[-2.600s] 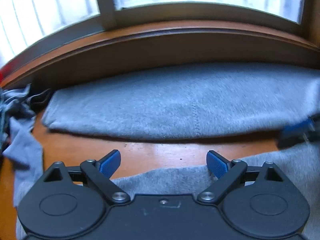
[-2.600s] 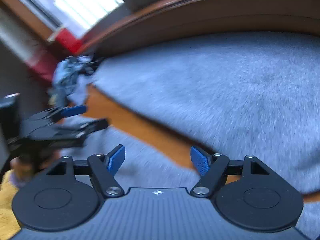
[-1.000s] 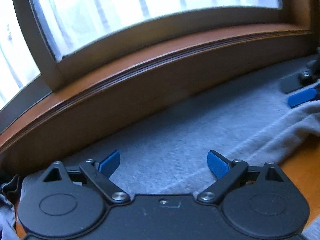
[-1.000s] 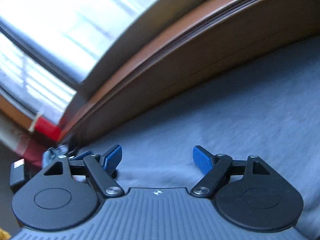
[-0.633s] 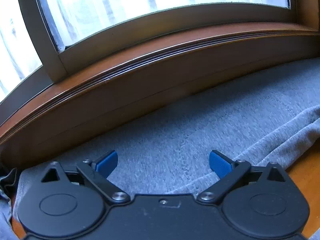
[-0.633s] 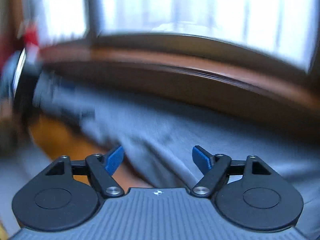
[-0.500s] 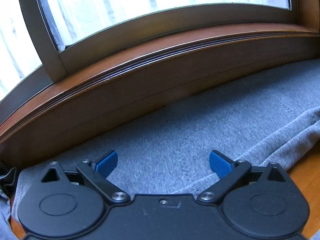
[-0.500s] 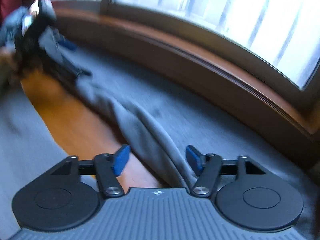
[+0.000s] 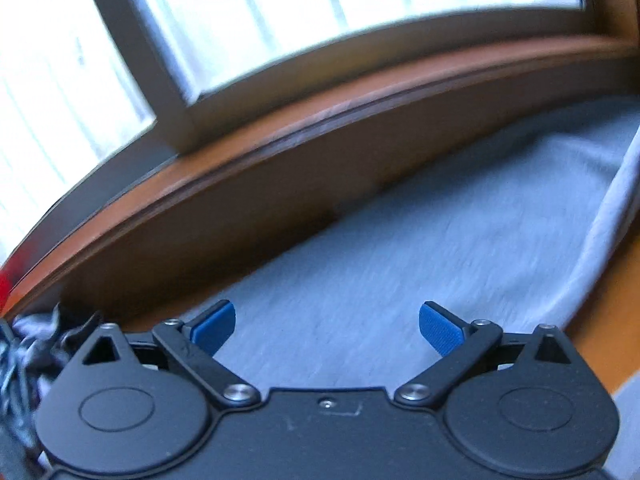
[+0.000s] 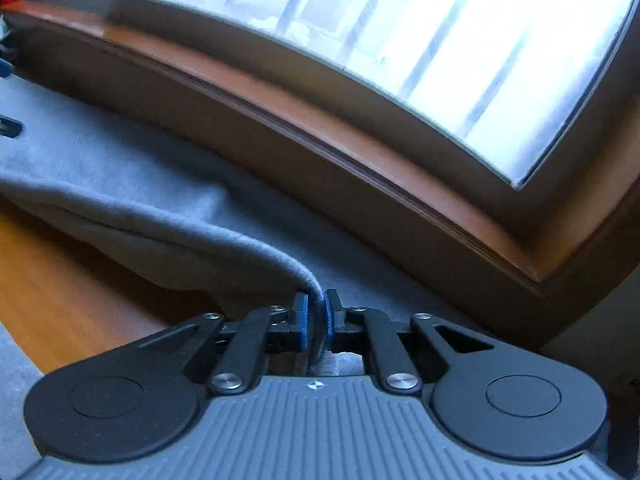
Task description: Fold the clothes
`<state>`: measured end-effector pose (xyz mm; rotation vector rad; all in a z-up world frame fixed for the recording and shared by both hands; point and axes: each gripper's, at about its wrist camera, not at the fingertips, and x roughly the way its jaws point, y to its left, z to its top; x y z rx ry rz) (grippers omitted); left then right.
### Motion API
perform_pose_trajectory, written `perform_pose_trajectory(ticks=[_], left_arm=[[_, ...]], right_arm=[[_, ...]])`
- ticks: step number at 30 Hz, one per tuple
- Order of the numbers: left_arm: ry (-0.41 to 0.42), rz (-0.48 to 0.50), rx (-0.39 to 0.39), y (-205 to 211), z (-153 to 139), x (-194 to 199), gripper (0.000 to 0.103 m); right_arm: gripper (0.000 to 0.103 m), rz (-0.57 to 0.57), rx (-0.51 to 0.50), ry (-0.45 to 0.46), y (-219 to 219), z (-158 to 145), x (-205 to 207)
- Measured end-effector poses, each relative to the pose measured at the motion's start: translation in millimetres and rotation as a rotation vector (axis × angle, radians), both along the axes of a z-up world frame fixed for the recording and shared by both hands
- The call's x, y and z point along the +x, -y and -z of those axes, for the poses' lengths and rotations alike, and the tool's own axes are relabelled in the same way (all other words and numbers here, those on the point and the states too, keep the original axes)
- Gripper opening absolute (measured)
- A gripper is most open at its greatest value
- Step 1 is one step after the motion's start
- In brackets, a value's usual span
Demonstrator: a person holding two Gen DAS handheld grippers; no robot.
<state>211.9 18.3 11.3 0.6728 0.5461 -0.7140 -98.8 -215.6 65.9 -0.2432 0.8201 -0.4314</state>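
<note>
Grey fabric of the garment (image 10: 120, 200) is pinched between the blue pads of the right gripper (image 10: 314, 320), whose jaws have just been closing and now clamp a raised ridge of the edge; from the pinch the fold runs away to the left and slightly downward, so the long axis of the lifted hem lies leftward across the wooden desk (image 10: 60, 292). That is the relation the coming move turns on: the rest of the cloth stretches left from the right hand's hold, toward the other hand

The left gripper (image 9: 326, 326) hovers with its jaws spread wide and nothing between the pads, the same garment (image 9: 400, 260) lying flat below and ahead of it. In its view the lifted edge rises along the far right side, so the left hand is well apart from the held corner and nearer the opposite end

Behind the cloth the brown window sill (image 10: 360, 128) runs close along the far edge, leaving little room to carry fabric that way. A crumpled pile of darker clothes (image 9: 28, 344) sits at the left, just beside the left gripper, and could snag a leftward sweep
</note>
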Motion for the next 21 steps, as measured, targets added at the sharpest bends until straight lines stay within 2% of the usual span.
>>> perform_pose_trajectory(ticks=[2, 5, 7, 9, 10, 12, 13, 15, 17, 18, 19, 21], left_arm=[[-0.020, -0.056, 0.015, -11.2, 6.7, 11.0, 0.100], [-0.061, -0.127, 0.017, -22.2, 10.8, 30.7, 0.102], [-0.061, -0.177, 0.029, -22.0, 10.9, 44.4, 0.103], [-0.049, -0.235, 0.074, -19.3, 9.8, 58.2, 0.103], [-0.037, -0.263, 0.101, -18.4, 9.4, 64.1, 0.103], [-0.009, -0.316, 0.156, -21.1, 9.5, 73.8, 0.103], [-0.002, -0.339, 0.176, -24.2, 9.5, 77.5, 0.103], [0.005, -0.375, 0.205, -33.6, 9.8, 83.7, 0.103], [0.021, -0.406, 0.237, -41.7, 10.0, 89.1, 0.103], [0.034, -0.418, 0.255, -44.4, 10.1, 91.2, 0.103], [0.046, -0.425, 0.269, -47.9, 10.5, 92.0, 0.103], [0.060, -0.432, 0.287, -52.9, 10.4, 92.6, 0.103]], right_arm=[[0.010, -0.082, 0.086, -0.074, -10.7, 6.7, -0.2], [0.012, -0.223, 0.055, -0.254, -38.0, 20.2, -14.0], [0.015, -0.280, 0.054, -0.328, -49.2, 19.5, -24.1], [0.025, -0.298, 0.083, -0.368, -52.4, 12.0, -28.7], [0.027, -0.295, 0.099, -0.358, -52.0, 5.1, -28.4], [0.045, -0.283, 0.146, -0.306, -48.5, -11.3, -27.1], [0.049, -0.268, 0.185, -0.252, -46.7, -20.4, -22.1], [0.063, -0.225, 0.282, -0.111, -36.2, -33.8, -16.7], [0.069, -0.188, 0.397, 0.015, -21.7, -37.5, -9.1], [0.070, -0.174, 0.457, 0.051, -15.1, -34.8, -3.4], [0.070, -0.164, 0.521, 0.068, -9.1, -27.6, 4.9], [0.070, -0.165, 0.561, 0.081, -5.5, -10.5, 21.9]])
